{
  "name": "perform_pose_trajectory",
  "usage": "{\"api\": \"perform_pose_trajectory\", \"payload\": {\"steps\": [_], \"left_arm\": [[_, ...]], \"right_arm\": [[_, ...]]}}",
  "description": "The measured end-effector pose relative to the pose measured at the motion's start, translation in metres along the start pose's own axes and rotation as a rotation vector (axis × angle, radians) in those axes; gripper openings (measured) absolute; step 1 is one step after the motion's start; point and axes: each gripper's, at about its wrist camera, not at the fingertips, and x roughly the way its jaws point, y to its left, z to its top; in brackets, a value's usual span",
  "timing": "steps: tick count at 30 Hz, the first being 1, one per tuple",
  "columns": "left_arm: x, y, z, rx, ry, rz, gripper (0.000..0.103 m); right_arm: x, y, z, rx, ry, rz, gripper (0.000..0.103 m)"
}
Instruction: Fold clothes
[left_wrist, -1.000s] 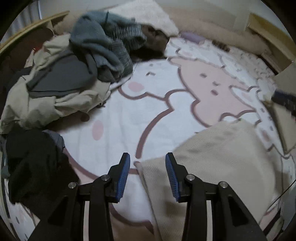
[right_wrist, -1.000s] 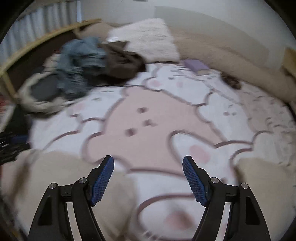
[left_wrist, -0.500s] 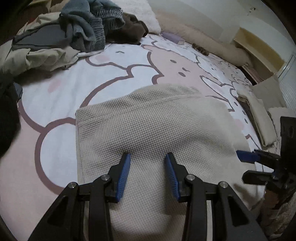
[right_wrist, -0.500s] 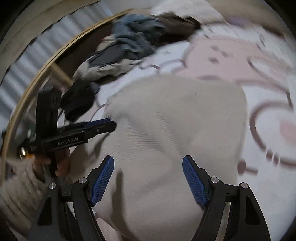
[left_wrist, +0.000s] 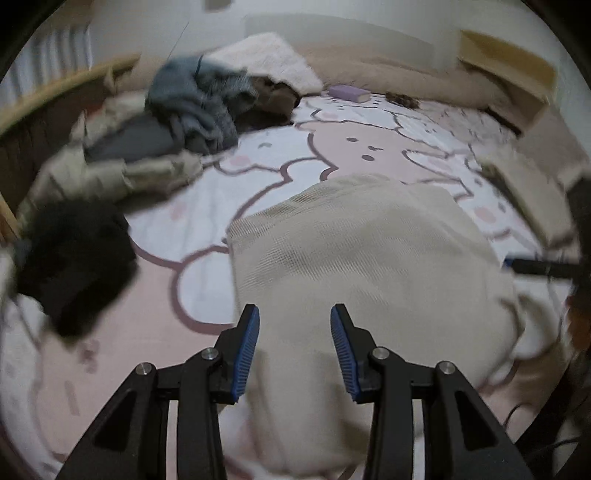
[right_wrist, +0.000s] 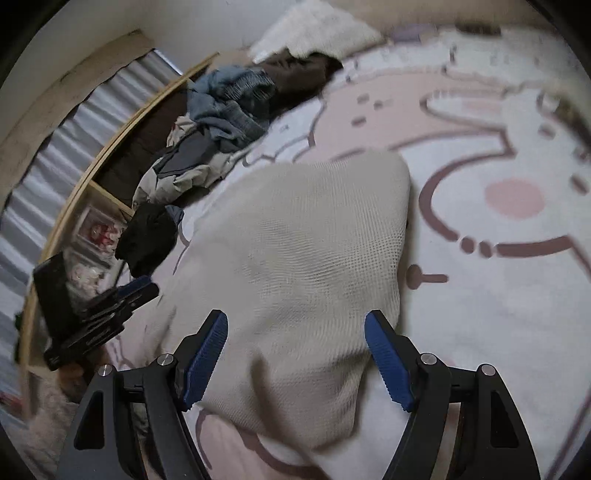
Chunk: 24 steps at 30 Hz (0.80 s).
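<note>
Looking along our left gripper (left_wrist: 294, 341), we see its two blue-padded fingers (left_wrist: 245, 349) spreading apart, with nothing pinched between them; they hover over the near part of one beige waffle-knit garment (left_wrist: 369, 258), which lies flat on the pink-and-white cartoon bedsheet (left_wrist: 207, 199). At the far left sits one heap of unfolded clothes (left_wrist: 177, 122): we count a blue-grey piece, a dark grey one, a pale crumpled one and a brown one. One black garment (left_wrist: 77, 266) lies apart, nearer to us on the left. One lilac book (left_wrist: 349, 92) rests by the pillows at the head. At the right edge one blurred fingertip of our right gripper (left_wrist: 539, 266) pokes in.

From the right wrist, our right gripper (right_wrist: 295, 354) stands wide and empty, its two pads (right_wrist: 205, 356) on either side of the same beige garment (right_wrist: 295, 236) without pressing it. Our left gripper (right_wrist: 107, 314) shows at the left, beside the cloth's edge. The clothes heap (right_wrist: 221, 122) and the black garment (right_wrist: 147, 232) lie beyond it.
</note>
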Motion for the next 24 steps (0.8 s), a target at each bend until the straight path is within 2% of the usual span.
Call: {"api": "perform_pose_trajectory", "payload": {"steps": [2, 5, 8, 10, 12, 14, 18, 22, 24], "left_arm": [[-0.017, -0.020, -0.015, 0.158, -0.052, 0.083, 0.051], [-0.031, -0.049, -0.045, 0.387, -0.108, 0.192, 0.053], [-0.039, -0.076, -0.083, 0.614, -0.135, 0.254, 0.053], [-0.038, -0.089, -0.104, 0.729, -0.139, 0.277, 0.053], [-0.030, -0.101, -0.124, 0.853, -0.150, 0.326, 0.060], [-0.016, -0.109, -0.136, 0.947, -0.154, 0.371, 0.062], [0.014, -0.115, -0.141, 1.041, -0.164, 0.433, 0.062], [0.030, -0.114, -0.122, 1.062, -0.171, 0.467, 0.065], [0.037, -0.113, -0.112, 1.063, -0.185, 0.487, 0.065]], "right_arm": [[-0.013, 0.008, -0.008, -0.042, -0.018, -0.046, 0.077], [-0.031, 0.009, -0.025, -0.068, -0.020, -0.101, 0.077], [-0.043, 0.006, -0.042, -0.066, -0.007, -0.137, 0.077], [-0.047, 0.004, -0.052, -0.060, -0.002, -0.156, 0.077], [-0.050, 0.001, -0.061, -0.048, 0.004, -0.168, 0.077], [-0.051, 0.001, -0.067, -0.042, 0.009, -0.173, 0.077], [-0.051, 0.002, -0.078, -0.043, 0.017, -0.192, 0.077], [-0.055, 0.008, -0.084, -0.076, 0.005, -0.230, 0.077], [-0.061, 0.015, -0.086, -0.131, -0.038, -0.286, 0.077]]}}
